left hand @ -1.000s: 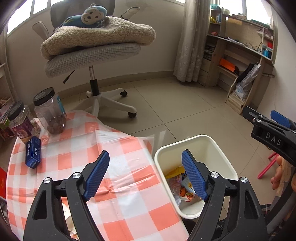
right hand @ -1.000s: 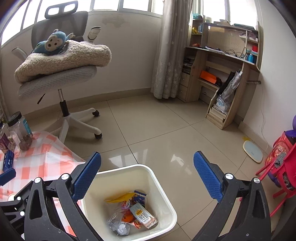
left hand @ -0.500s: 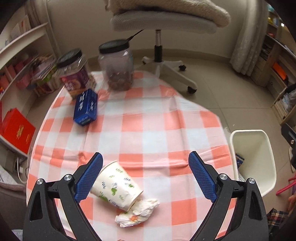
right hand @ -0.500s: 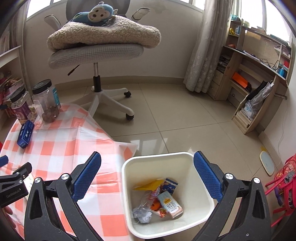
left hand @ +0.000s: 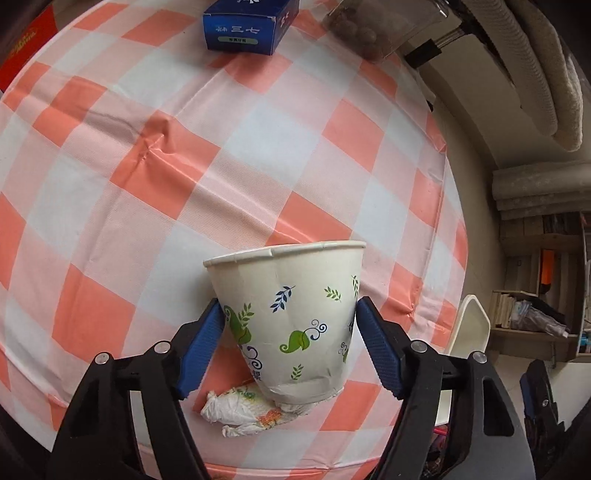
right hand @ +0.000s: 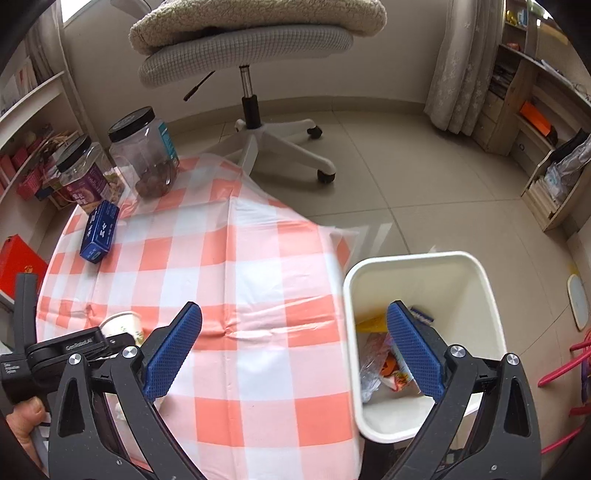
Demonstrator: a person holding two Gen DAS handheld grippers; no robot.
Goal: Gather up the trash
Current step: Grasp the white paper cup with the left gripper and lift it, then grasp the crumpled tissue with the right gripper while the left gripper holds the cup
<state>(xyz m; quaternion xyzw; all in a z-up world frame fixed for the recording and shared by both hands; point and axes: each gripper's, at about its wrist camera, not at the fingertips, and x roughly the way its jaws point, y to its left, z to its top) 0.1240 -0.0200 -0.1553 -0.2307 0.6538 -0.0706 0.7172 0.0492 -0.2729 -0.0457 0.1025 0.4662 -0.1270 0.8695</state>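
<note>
A white paper cup (left hand: 291, 314) with leaf prints lies on the checked tablecloth (left hand: 184, 184). My left gripper (left hand: 286, 332) has a blue pad on each side of the cup and touches it. A crumpled tissue (left hand: 240, 410) lies under the cup's base. In the right wrist view the cup's rim (right hand: 123, 321) shows beside the left gripper. My right gripper (right hand: 295, 350) is open and empty above the table edge and the white bin (right hand: 480, 295), which holds several wrappers.
A blue box (left hand: 247, 26) and a plastic jar (left hand: 369, 26) stand at the table's far side. In the right wrist view two jars (right hand: 144, 151) stand at the back left, with an office chair (right hand: 251, 55) behind. Shelves line both walls.
My left gripper has swung down from the bin to the table and closed in around the paper cup. My right gripper has tilted down toward the table and bin.
</note>
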